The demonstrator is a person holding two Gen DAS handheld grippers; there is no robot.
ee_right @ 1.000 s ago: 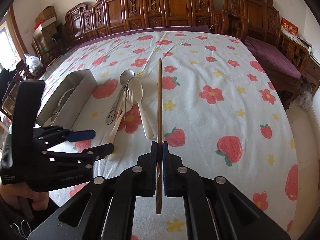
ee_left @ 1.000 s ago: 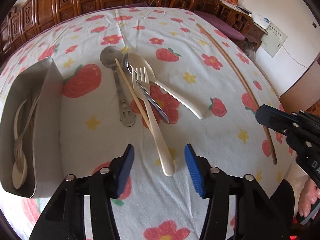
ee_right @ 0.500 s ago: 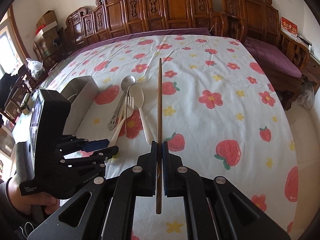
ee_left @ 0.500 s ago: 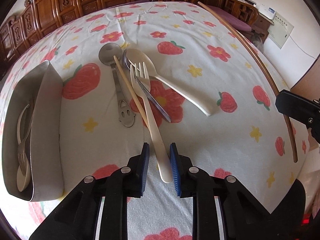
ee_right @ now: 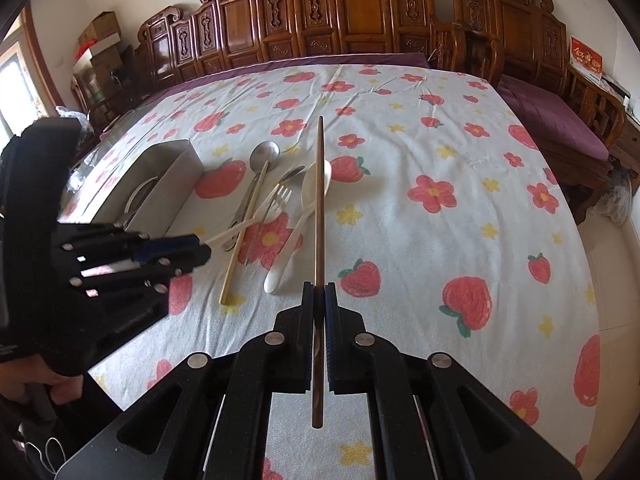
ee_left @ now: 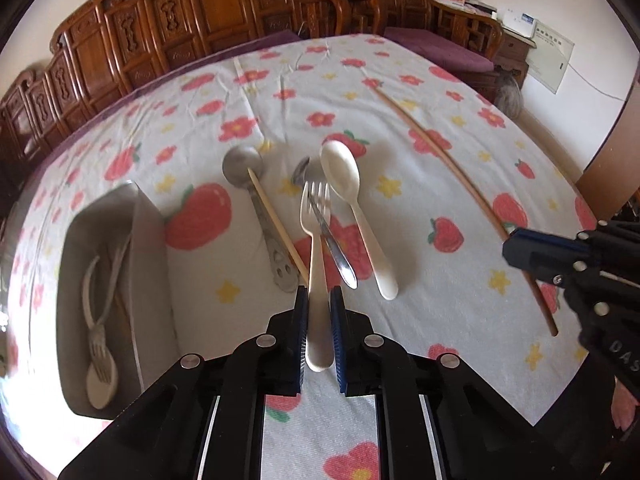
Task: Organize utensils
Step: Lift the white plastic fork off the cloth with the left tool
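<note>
My left gripper (ee_left: 319,304) was now closed on the handle of the cream plastic fork (ee_left: 315,240) — one second before, its jaws stood wide apart around that handle, and half a second before they were only narrowing. The fork seemed lifted a little: in the right wrist view it (ee_right: 256,216) rose at an angle from the left gripper (ee_right: 200,250) above the other utensils. I judged that the grasp was made, and the next step was to carry the fork to the metal tray (ee_left: 154,264) on my left.

My right gripper (ee_right: 319,300) stayed clamped on the dark wooden chopstick (ee_right: 319,208), as it was in both earlier moments — this piece was also waiting for its place.

I counted what remained on the strawberry tablecloth (ee_left: 420,208): one metal spoon (ee_left: 256,200) with a pierced handle, one pale chopstick (ee_left: 278,226) lying over it, one white plastic spoon (ee_left: 356,208), and one more metal utensil (ee_left: 330,236), partly hidden under the fork. Inside the tray I could see one cream fork (ee_left: 100,344) and one cream spoon (ee_left: 100,384); the picture was blurred there, so I could not be sure of more.
</note>
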